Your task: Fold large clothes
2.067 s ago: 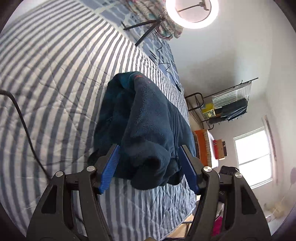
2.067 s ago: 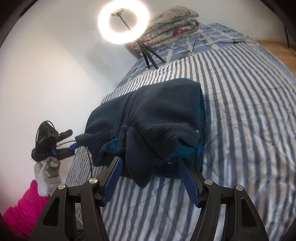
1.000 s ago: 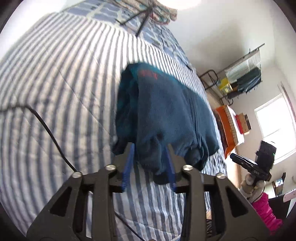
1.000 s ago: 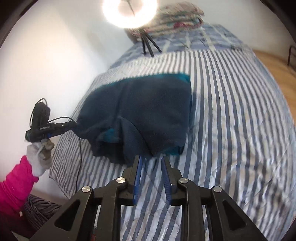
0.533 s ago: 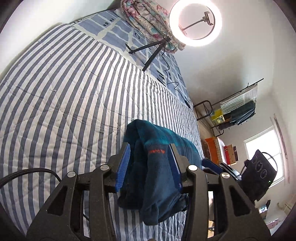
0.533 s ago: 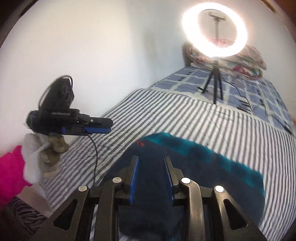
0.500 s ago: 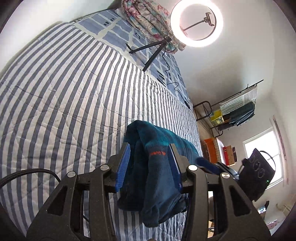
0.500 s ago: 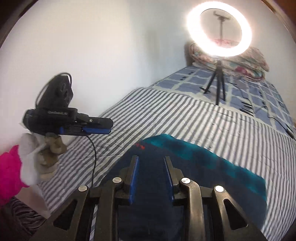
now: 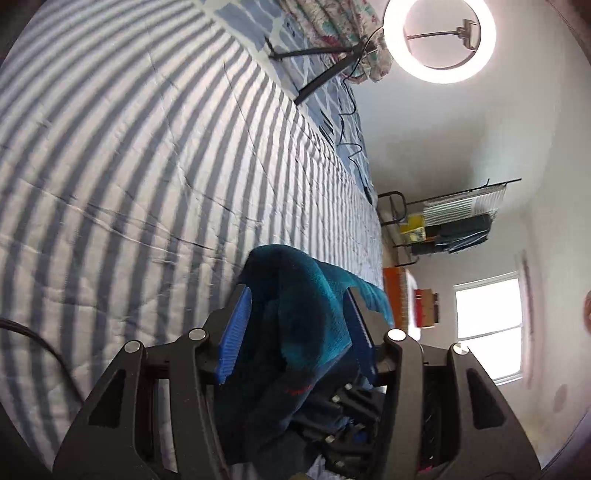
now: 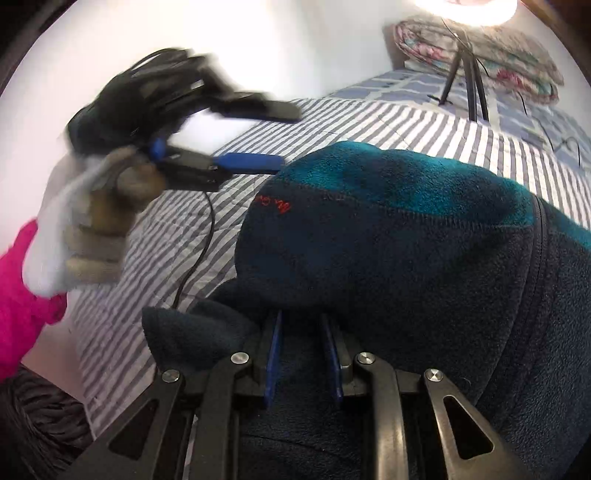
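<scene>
A dark navy and teal fleece jacket (image 10: 399, 236) lies bunched on the striped bed (image 10: 388, 122). My right gripper (image 10: 301, 354) is shut on a fold of it near the bed's edge. In the left wrist view the fleece (image 9: 306, 317) sits between the blue pads of my left gripper (image 9: 295, 325), whose jaws stand apart around the bulk. In the right wrist view the left gripper (image 10: 258, 136) is held in a gloved hand (image 10: 96, 218), blurred, above the bed, with its jaws apart and nothing between them there.
A ring light on a tripod (image 9: 439, 40) stands at the head of the bed beside a folded floral quilt (image 9: 332, 26). A black cable (image 10: 195, 254) runs over the bed. A rack (image 9: 454, 221) and a window (image 9: 487, 325) are beyond the bed.
The right gripper has drawn the fleece closer, so it now fills its view. The left gripper has opened wider and moved, and appears blurred and nearer in the right wrist view.
</scene>
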`<action>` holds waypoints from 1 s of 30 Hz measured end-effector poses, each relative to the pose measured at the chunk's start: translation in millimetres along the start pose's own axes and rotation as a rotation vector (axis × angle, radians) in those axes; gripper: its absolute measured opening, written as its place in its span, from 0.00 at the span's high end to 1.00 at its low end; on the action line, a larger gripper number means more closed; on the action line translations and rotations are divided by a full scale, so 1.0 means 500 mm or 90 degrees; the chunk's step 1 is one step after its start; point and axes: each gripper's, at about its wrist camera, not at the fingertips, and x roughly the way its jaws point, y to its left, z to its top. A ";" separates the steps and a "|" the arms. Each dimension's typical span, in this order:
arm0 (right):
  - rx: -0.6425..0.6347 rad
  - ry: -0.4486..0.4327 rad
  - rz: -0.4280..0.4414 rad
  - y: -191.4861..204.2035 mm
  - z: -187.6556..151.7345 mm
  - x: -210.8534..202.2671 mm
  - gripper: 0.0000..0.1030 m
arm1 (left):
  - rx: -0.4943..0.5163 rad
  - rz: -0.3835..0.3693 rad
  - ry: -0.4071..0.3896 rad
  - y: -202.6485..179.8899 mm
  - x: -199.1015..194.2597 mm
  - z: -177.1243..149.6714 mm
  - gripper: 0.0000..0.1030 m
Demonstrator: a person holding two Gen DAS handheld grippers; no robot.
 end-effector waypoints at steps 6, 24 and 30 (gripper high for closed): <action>0.000 -0.006 0.001 0.001 0.002 0.005 0.78 | -0.001 0.000 0.011 -0.029 0.076 0.019 0.53; 0.048 -0.112 -0.042 -0.100 -0.008 -0.238 0.54 | 0.359 0.291 -0.132 -0.275 0.033 -0.090 0.78; 0.161 -0.106 -0.133 -0.248 -0.004 -0.235 0.58 | 0.367 0.291 -0.076 -0.272 0.098 -0.126 0.78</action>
